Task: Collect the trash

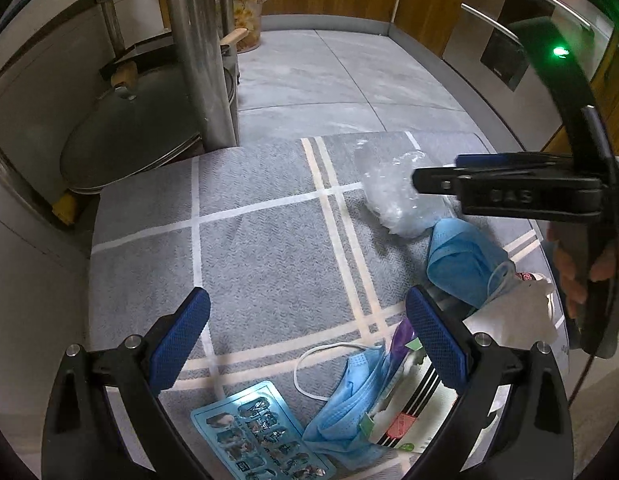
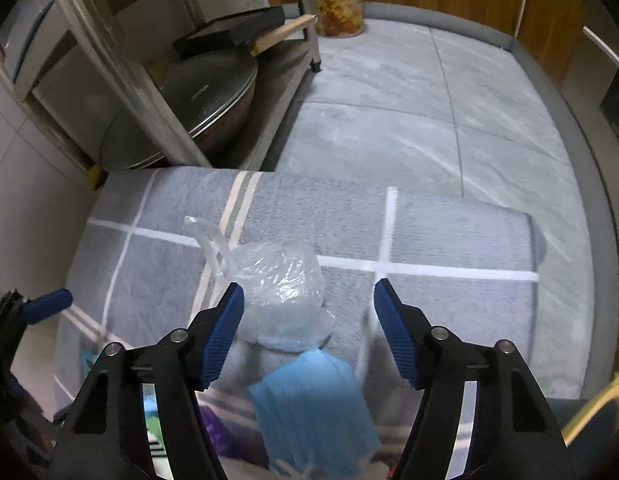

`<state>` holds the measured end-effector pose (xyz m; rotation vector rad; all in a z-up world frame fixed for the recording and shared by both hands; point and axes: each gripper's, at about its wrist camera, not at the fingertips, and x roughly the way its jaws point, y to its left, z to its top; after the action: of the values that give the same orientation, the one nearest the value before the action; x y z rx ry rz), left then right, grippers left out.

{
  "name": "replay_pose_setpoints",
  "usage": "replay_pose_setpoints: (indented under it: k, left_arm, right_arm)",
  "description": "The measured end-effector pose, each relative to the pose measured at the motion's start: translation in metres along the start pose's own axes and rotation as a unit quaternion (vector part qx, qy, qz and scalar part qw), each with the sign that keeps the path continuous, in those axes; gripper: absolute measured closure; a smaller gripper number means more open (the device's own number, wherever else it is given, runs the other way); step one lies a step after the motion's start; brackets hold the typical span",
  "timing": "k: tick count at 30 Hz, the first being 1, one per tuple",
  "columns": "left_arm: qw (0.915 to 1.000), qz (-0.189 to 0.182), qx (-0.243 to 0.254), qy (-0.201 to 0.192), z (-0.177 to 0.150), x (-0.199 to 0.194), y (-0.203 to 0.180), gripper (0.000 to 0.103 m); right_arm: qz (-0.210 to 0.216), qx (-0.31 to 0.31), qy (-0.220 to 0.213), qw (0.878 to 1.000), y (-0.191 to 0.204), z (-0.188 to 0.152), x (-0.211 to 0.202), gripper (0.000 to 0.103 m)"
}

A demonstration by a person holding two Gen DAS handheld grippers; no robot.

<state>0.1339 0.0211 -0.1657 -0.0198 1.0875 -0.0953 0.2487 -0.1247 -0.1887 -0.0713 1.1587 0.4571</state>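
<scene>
Blue face masks (image 1: 461, 264) two, clear plastic bag (image 2: 281, 276) one

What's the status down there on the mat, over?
Both grippers, left and right, open, empty. Right over clear plastic bag, masks beside it. Nothing blocking.

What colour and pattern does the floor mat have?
The mat is grey with white and cream crossing stripes; the left wrist view shows it best.

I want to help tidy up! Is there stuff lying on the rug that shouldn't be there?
Yes. Litter is scattered on the grey rug: a crumpled clear plastic bag, blue face masks, an empty pill blister sheet and white paper.
</scene>
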Motion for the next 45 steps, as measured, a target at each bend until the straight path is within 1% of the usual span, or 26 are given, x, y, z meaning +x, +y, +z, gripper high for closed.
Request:
replay_pose_setpoints:
  k: [1, 2, 3, 4, 6, 8, 11, 13, 16, 18, 23, 26, 27, 28, 29, 30, 32, 38, 39, 41, 43, 45]
  left_arm:
    - [1.0000, 0.000, 0.001, 0.001, 0.000, 0.001, 0.000, 0.007]
    - [1.0000, 0.000, 0.001, 0.002, 0.000, 0.001, 0.000, 0.007]
    - [1.0000, -0.001, 0.002, 0.002, 0.001, 0.001, -0.001, 0.007]
    - [1.0000, -0.002, 0.001, 0.002, 0.001, 0.001, -0.001, 0.007]
    - [0.9999, -0.010, -0.003, 0.000, 0.001, -0.001, -0.002, 0.007]
    - [0.9998, -0.020, -0.004, -0.005, 0.001, -0.005, -0.004, 0.007]
    - [0.9991, -0.039, 0.001, -0.018, 0.000, -0.015, -0.011, 0.007]
    - [0.9979, -0.057, 0.011, -0.028, -0.002, -0.022, -0.019, 0.007]
    - [0.9957, -0.079, 0.036, -0.033, -0.005, -0.027, -0.035, 0.007]
    - [0.9934, -0.096, 0.055, -0.027, -0.008, -0.028, -0.049, 0.011]
    - [0.9887, -0.116, 0.093, -0.016, -0.016, -0.028, -0.073, 0.029]
    - [0.9859, -0.126, 0.110, -0.006, -0.020, -0.027, -0.085, 0.035]
    - [0.9852, -0.124, 0.118, -0.002, -0.022, -0.025, -0.090, 0.037]
    - [0.9848, -0.122, 0.124, 0.003, -0.025, -0.023, -0.092, 0.041]
    - [0.9842, -0.119, 0.131, 0.010, -0.027, -0.020, -0.095, 0.049]
    - [0.9840, -0.115, 0.135, 0.014, -0.028, -0.018, -0.097, 0.053]
    - [0.9830, -0.106, 0.147, 0.024, -0.031, -0.014, -0.101, 0.065]
    - [0.9780, -0.105, 0.179, 0.025, -0.034, -0.012, -0.110, 0.084]
    - [0.9773, -0.102, 0.184, 0.027, -0.035, -0.011, -0.112, 0.085]
    - [0.9763, -0.097, 0.191, 0.033, -0.037, -0.008, -0.114, 0.096]
    - [0.9761, -0.095, 0.193, 0.031, -0.037, -0.010, -0.114, 0.099]
    - [0.9768, -0.101, 0.188, 0.020, -0.034, -0.017, -0.113, 0.100]
  right_arm:
    - [0.005, 0.004, 0.004, 1.000, -0.001, 0.000, 0.003, 0.042]
    - [0.017, 0.010, 0.010, 1.000, -0.002, 0.001, 0.006, 0.051]
    - [0.027, 0.015, 0.016, 0.999, -0.003, 0.001, 0.008, 0.068]
    - [0.031, 0.017, 0.018, 0.999, -0.002, 0.001, 0.009, 0.073]
    - [0.042, 0.015, 0.017, 0.999, 0.002, 0.002, 0.006, 0.078]
    - [0.052, 0.018, 0.008, 0.998, 0.003, 0.004, -0.003, 0.080]
    - [0.073, 0.037, -0.016, 0.997, -0.003, 0.005, -0.025, 0.081]
    - [0.077, 0.048, -0.028, 0.996, -0.007, 0.004, -0.038, 0.081]
    - [0.074, 0.065, -0.041, 0.994, -0.017, 0.000, -0.059, 0.081]
    - [0.066, 0.073, -0.048, 0.994, -0.023, -0.004, -0.071, 0.081]
    - [0.058, 0.086, -0.064, 0.993, -0.032, -0.013, -0.095, 0.081]
    - [0.057, 0.097, -0.073, 0.991, -0.034, -0.020, -0.108, 0.081]
    - [0.056, 0.098, -0.075, 0.991, -0.034, -0.022, -0.112, 0.081]
    - [0.055, 0.097, -0.078, 0.991, -0.034, -0.025, -0.118, 0.081]
    - [0.054, 0.097, -0.080, 0.991, -0.034, -0.027, -0.121, 0.081]
    - [0.053, 0.097, -0.082, 0.991, -0.033, -0.030, -0.125, 0.081]
    - [0.056, 0.099, -0.089, 0.989, -0.032, -0.035, -0.138, 0.081]
    - [0.045, 0.092, -0.109, 0.989, -0.029, -0.056, -0.170, 0.081]
    - [0.045, 0.093, -0.111, 0.988, -0.029, -0.059, -0.174, 0.081]
    - [0.042, 0.094, -0.116, 0.988, -0.029, -0.067, -0.182, 0.081]
    - [0.036, 0.093, -0.122, 0.988, -0.029, -0.076, -0.192, 0.081]
    - [0.032, 0.092, -0.128, 0.987, -0.028, -0.083, -0.200, 0.081]
